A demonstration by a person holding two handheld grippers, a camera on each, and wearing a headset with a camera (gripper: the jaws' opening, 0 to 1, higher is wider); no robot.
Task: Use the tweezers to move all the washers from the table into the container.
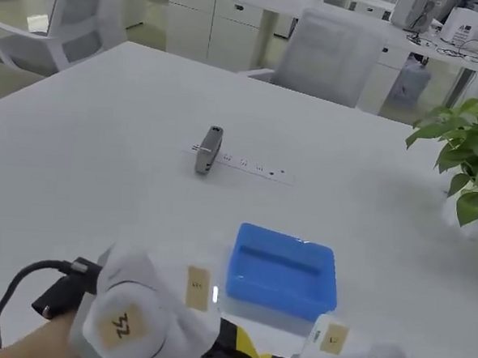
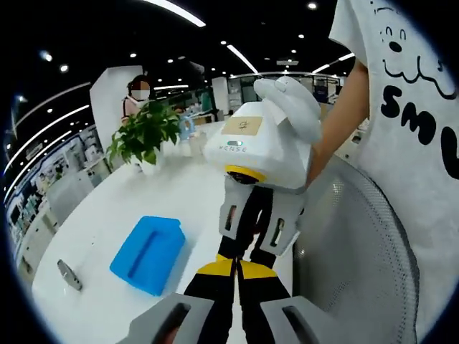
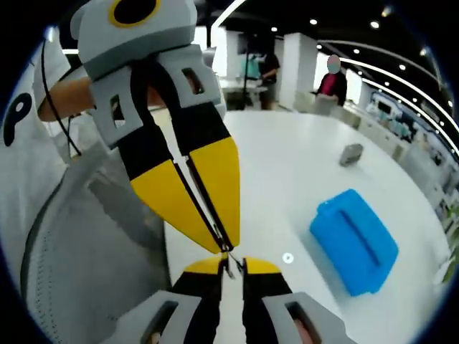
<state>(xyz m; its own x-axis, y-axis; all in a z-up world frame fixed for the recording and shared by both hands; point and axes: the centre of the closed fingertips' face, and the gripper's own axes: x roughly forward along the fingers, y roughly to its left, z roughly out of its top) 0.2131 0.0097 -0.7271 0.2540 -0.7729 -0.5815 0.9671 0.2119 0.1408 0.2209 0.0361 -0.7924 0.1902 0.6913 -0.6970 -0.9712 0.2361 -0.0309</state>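
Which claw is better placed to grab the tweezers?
Probably left: the tweezers lie on the side of the left claw, while the blue container sits between them and the right claw.

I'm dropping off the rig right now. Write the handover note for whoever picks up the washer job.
Left gripper: jaws pressed together on a thin dark strip, apparently the tweezers.
Right gripper: tip to tip with the left one, jaws nearly closed around the strip's end; whether it grips is unclear.
Blue container: on the table just ahead of both grippers; no washers seen inside.
What looks like one washer lies on the table near the container.
Done: tweezers off the table, in the grippers.
Left: every washer transfer.
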